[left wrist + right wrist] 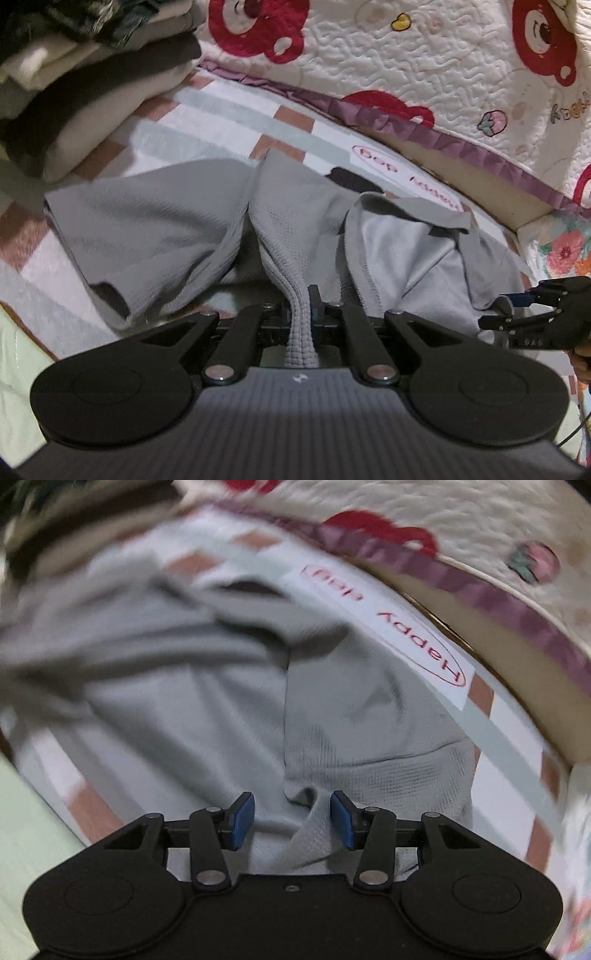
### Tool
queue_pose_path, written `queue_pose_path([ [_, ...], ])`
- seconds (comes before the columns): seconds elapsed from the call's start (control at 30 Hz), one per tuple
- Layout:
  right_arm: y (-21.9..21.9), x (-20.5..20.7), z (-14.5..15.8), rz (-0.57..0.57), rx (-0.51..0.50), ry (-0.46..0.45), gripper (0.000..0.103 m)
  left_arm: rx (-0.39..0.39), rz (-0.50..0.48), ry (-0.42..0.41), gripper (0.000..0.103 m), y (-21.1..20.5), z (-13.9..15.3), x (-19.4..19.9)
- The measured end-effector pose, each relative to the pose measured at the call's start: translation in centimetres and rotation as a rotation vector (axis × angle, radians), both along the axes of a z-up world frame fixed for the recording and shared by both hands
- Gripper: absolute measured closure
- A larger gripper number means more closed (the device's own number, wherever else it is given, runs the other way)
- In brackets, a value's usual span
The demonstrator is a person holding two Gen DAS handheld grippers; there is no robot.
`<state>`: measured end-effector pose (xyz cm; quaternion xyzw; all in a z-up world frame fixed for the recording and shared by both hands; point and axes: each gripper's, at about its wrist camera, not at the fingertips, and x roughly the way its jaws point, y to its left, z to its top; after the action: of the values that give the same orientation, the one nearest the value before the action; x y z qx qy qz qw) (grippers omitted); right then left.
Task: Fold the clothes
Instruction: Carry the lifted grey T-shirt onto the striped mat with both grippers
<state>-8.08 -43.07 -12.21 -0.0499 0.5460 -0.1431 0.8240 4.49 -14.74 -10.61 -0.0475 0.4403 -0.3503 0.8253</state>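
Observation:
A grey waffle-knit garment [177,236] lies crumpled on a checked bedsheet [229,110]. My left gripper [303,314] is shut on a ridge of that grey cloth, which runs up between its jaws. In the right wrist view the same grey garment [207,716] spreads below my right gripper [292,821]. That gripper's blue pads [243,821] stand apart, open. A fold of the grey cloth lies loosely between them, against the right pad. The right gripper [517,314] also shows at the right edge of the left wrist view.
A stack of folded clothes [85,85] stands at the far left on the bed. A quilted cover with red bears [424,66] and a purple ruffle rises behind the sheet. A pale green surface [22,834] borders the sheet at the near left.

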Motion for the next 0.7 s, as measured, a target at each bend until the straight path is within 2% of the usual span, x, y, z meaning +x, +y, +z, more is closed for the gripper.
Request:
queue_pose_path([
  [0.07,-0.5,0.1,-0.9,-0.018,-0.073,0.029,0.053,0.000,0.008,0.019,0.098,-0.1,-0.5,0.2],
  [0.13,-2.6,-0.8,0.1,-0.141,-0.009,-0.035,0.053,-0.001,0.016,0.039,0.098,-0.1,-1.0,0.3],
  [0.17,-3.7,-1.3,0.6,-0.203,0.024,-0.068,0.057,-0.004,0.024,0.051,0.098,0.0,-1.2,0.4],
  [0.2,-4.4,-1.8,1.0,-0.225,0.034,-0.093,0.080,-0.008,0.032,0.062,0.098,0.1,-1.5,0.4],
  [0.23,-4.7,-2.3,1.2,-0.220,0.003,-0.091,0.097,-0.014,0.040,0.076,0.098,0.2,-1.7,0.4],
  [0.27,-4.9,-2.8,1.5,-0.209,-0.049,-0.092,0.102,-0.019,0.048,0.093,0.098,0.3,-1.8,0.4],
  [0.33,-5.2,-4.6,2.8,-0.219,-0.104,-0.162,0.103,-0.030,0.062,0.128,0.097,0.6,-2.1,0.5],
  [0.5,-6.6,-11.2,8.3,-0.404,-0.127,-0.328,0.103,-0.055,0.037,0.226,0.097,1.1,-1.8,0.6],
  [0.6,-6.7,-15.4,9.4,-0.496,-0.119,-0.371,0.103,-0.032,-0.004,0.282,0.097,1.0,-2.0,0.0],
  [0.7,-6.8,-18.4,7.9,-0.556,-0.109,-0.326,0.102,0.017,-0.039,0.309,0.097,0.7,-2.6,-1.0],
])
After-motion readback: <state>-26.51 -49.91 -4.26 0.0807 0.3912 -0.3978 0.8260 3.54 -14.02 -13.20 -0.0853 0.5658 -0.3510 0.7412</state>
